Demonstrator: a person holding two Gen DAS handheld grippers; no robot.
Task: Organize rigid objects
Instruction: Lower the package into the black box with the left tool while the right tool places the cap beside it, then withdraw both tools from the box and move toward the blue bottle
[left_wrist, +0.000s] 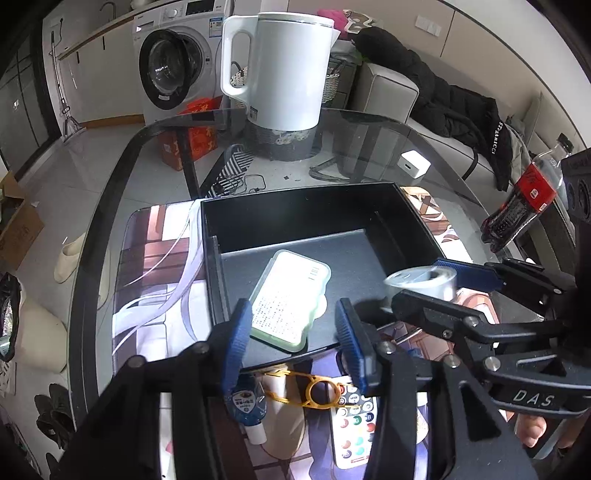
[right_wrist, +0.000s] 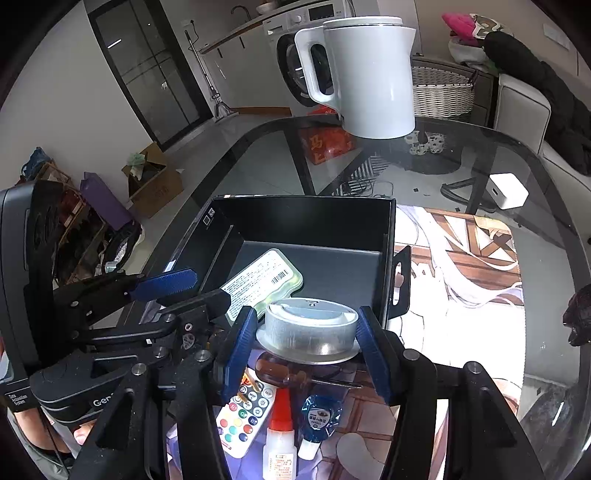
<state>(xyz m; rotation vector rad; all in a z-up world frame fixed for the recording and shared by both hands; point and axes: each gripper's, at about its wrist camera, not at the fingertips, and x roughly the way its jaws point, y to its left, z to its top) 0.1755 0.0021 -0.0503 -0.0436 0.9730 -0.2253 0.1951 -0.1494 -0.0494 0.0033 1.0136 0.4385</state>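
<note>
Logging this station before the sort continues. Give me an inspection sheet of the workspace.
Surface: glass table with a printed mat.
Job's things: black box holds a pale green case; remote, glue bottle, blue bottle and orange ring tool lie on the mat.
Clutter: white kettle, white charger, cola bottle.
Grippers: left gripper open, empty; right gripper shut on a round silver tin.
Cables: black cable on the floor.
Surroundings: washing machine, sofa.

Left gripper (left_wrist: 293, 332): matte black linkage arms, round silver screws, ribbed blue pads (left_wrist: 236, 343). Right gripper (right_wrist: 306, 343): same build; white "DAS" lettering on its body. Bare skin, fingers (left_wrist: 532, 430), just below that lettering.
</note>
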